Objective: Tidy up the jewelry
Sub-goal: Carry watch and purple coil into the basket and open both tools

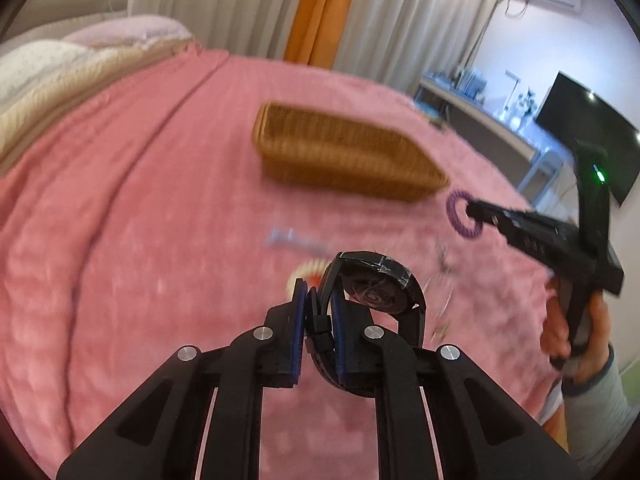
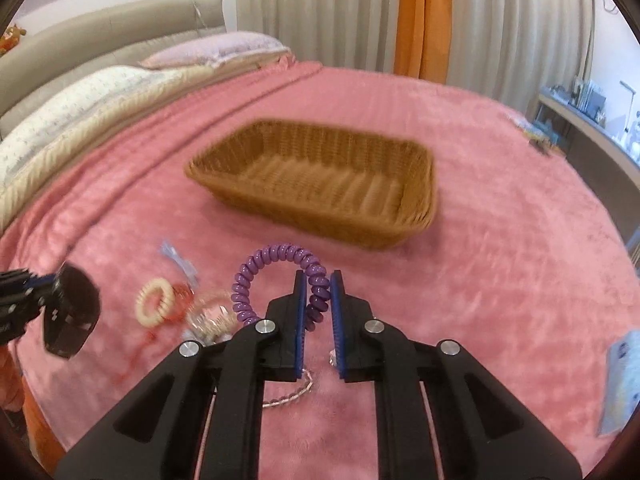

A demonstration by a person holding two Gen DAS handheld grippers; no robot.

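My left gripper is shut on the strap of a black wristwatch and holds it above the pink bed cover. My right gripper is shut on a purple spiral hair tie, also lifted; it shows in the left wrist view. A brown wicker basket stands open and empty on the bed ahead of both grippers, also in the left wrist view. The watch shows at the left of the right wrist view. A cream spiral tie, clear bead bracelets and a red cord lie on the cover.
The pink blanket covers the bed. Pillows lie at the far left by the headboard. A blue card lies at the right edge. A desk and dark screen stand beyond the bed at right.
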